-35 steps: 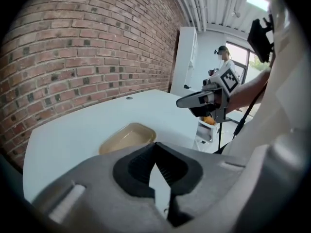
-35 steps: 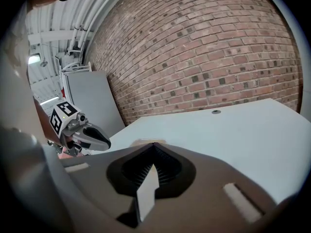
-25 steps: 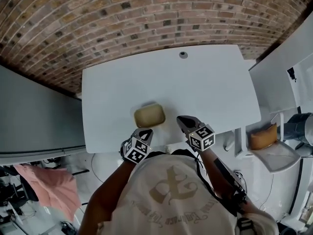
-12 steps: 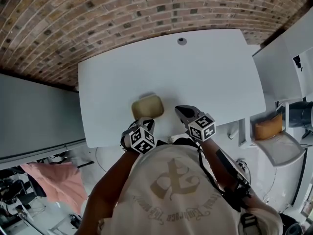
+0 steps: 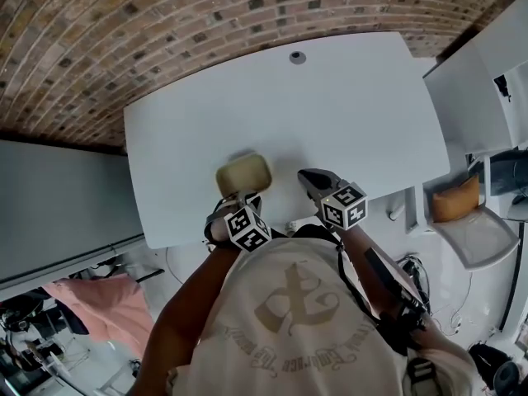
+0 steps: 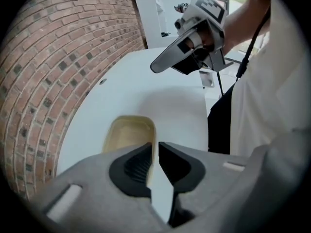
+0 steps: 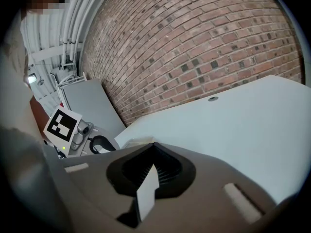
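White table (image 5: 346, 106): same. Tan tray (image 5: 244, 174) sits near the table's near edge, left of middle, empty. Left tongs (image 5: 240, 203) have come forward from a second ago: tips now at the tray's near rim, and the tray fills the left gripper view just ahead of them. Their jaws, closed before, now stand parted by a narrow slit in line with the rim; contact unclear. Reads as lining up on the tray rim, no grip yet. Right tongs (image 5: 312, 178) stay closed on nothing, over the near edge just right of the tray.
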